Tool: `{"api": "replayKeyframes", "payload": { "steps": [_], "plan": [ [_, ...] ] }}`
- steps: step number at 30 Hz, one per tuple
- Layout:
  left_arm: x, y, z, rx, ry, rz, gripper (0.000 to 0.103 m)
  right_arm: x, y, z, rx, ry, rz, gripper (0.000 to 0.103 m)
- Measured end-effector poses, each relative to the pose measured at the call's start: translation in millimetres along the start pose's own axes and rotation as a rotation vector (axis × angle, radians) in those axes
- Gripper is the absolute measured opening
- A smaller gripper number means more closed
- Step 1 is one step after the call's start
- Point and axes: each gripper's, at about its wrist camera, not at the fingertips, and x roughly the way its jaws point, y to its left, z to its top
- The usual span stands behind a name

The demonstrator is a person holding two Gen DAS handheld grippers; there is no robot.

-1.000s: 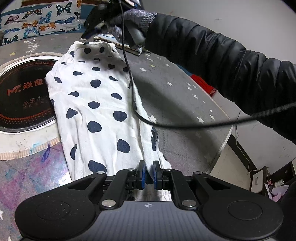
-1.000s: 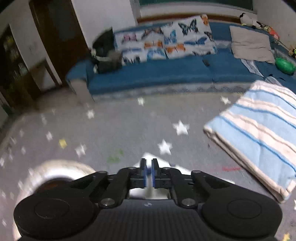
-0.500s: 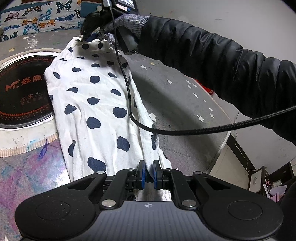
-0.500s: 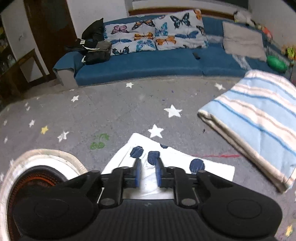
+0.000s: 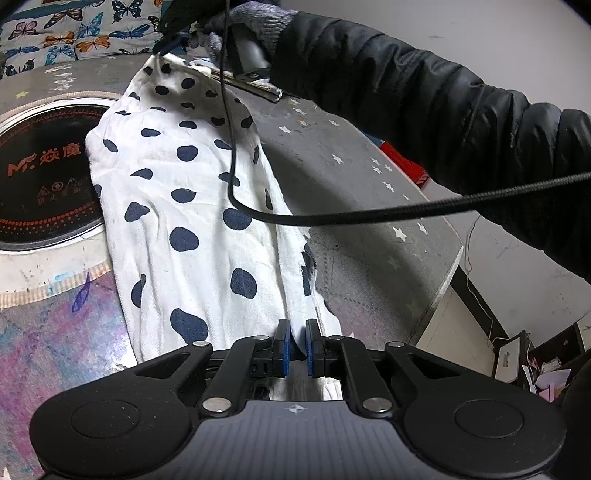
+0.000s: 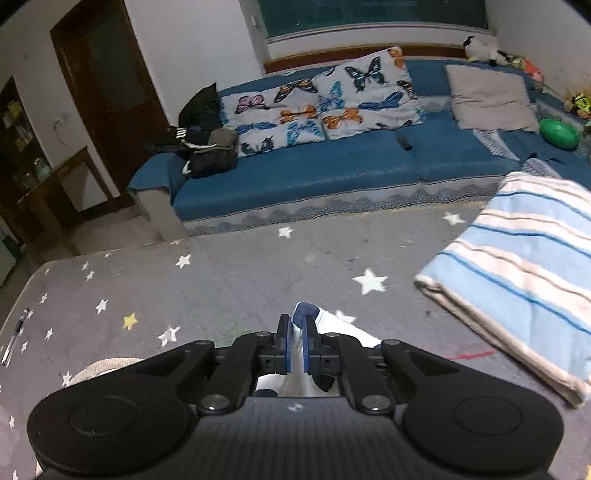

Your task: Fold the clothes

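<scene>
A white cloth with dark blue spots [image 5: 184, 206] lies stretched along the grey starred table [image 5: 362, 206]. My left gripper [image 5: 297, 347] is shut on its near edge. At the far end the right gripper [image 5: 173, 35], held by a gloved hand with a black sleeve [image 5: 424, 110], pinches the cloth's other corner and lifts it. In the right wrist view my right gripper [image 6: 297, 345] is shut on a corner of the spotted cloth [image 6: 308, 314], a fold of it sticking up between the fingers.
A round black cooktop [image 5: 40, 181] is set into the table left of the cloth. A black cable [image 5: 369, 214] hangs across the cloth. A folded blue striped towel [image 6: 517, 280] lies at the right. A blue sofa [image 6: 332, 173] stands beyond the table.
The right gripper, open over the far corner half a second ago, has shut on it and raised it. The left gripper still holds the near edge.
</scene>
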Motion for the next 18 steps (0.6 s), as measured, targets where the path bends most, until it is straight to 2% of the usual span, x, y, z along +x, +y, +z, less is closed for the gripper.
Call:
{"api": "replayKeyframes", "payload": {
  "steps": [4,7,9,11,15,17,18],
  "plan": [
    [0,1,0,-0.006,0.001,0.0,0.011,16,-4,-5,0.019,0.023,0.03,0.011],
    [-1,2,0,-0.007,-0.001,0.002,0.012,9,-8,-6,0.009,0.03,0.043,0.011],
    [-2,1,0,-0.003,-0.007,0.011,0.015,-5,-11,-3,-0.017,0.028,0.038,0.017],
    [-4,-2,0,0.004,-0.017,0.024,0.023,-25,-15,0,-0.038,0.016,0.032,0.036],
    [-8,-8,0,0.018,-0.036,0.05,0.035,-63,-26,0,-0.072,-0.011,0.009,0.043],
    [-10,-11,1,0.026,-0.046,0.062,0.048,-79,-32,-4,-0.075,-0.014,0.0,0.056],
    [-11,-13,1,0.029,-0.05,0.069,0.049,-86,-35,-7,-0.08,-0.012,0.0,0.056]
  ]
}}
